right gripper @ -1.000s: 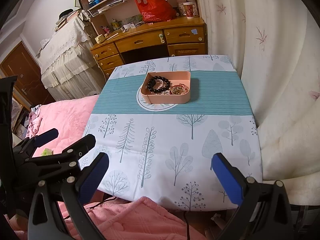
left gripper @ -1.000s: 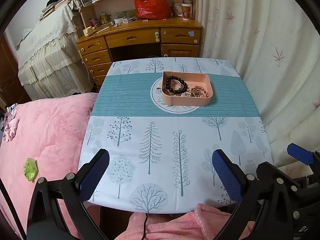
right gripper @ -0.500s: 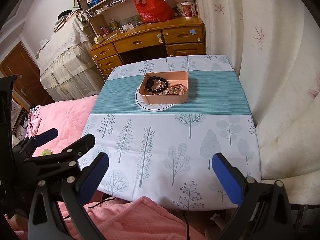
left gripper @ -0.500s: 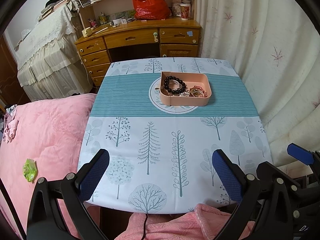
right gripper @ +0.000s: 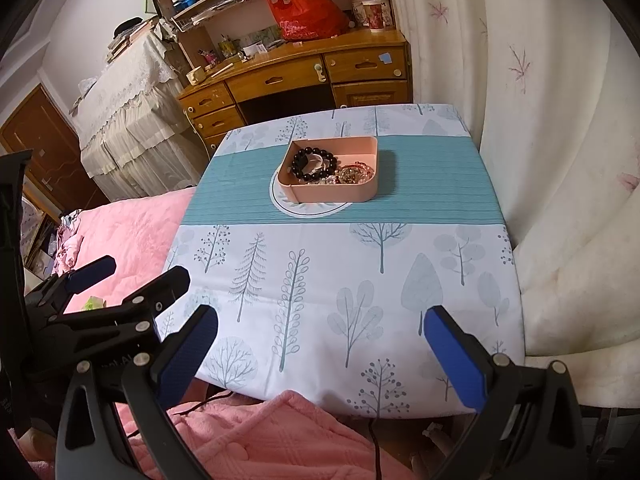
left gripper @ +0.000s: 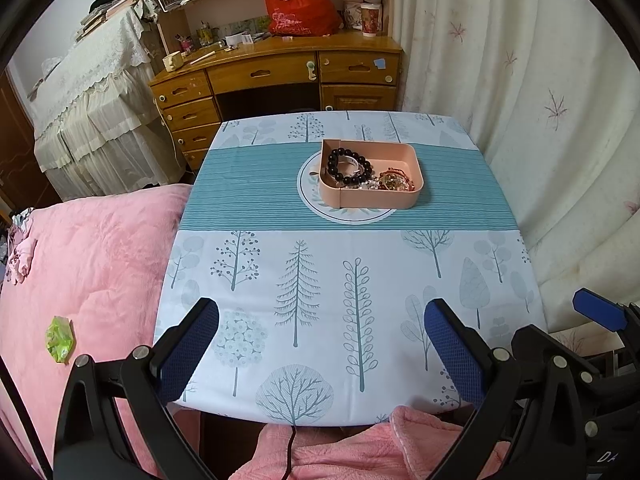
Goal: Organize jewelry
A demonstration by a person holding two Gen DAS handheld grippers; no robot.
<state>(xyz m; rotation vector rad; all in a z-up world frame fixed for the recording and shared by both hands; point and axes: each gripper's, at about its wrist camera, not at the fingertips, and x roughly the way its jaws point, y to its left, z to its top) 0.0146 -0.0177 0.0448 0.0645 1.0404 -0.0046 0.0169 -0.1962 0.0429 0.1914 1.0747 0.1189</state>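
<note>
Wooden desk beyond tree-print tablecloth, red plastic bag on desk, pink blanket left of tablecloth, cream curtain right of desk.

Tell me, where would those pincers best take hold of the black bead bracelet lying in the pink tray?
Probably from above, pinching one arc of the black bead bracelet: it lies flat as an open ring in the left half of the shallow pink tray, whose walls block any sideways approach. One finger would go inside the ring, one outside.
</note>
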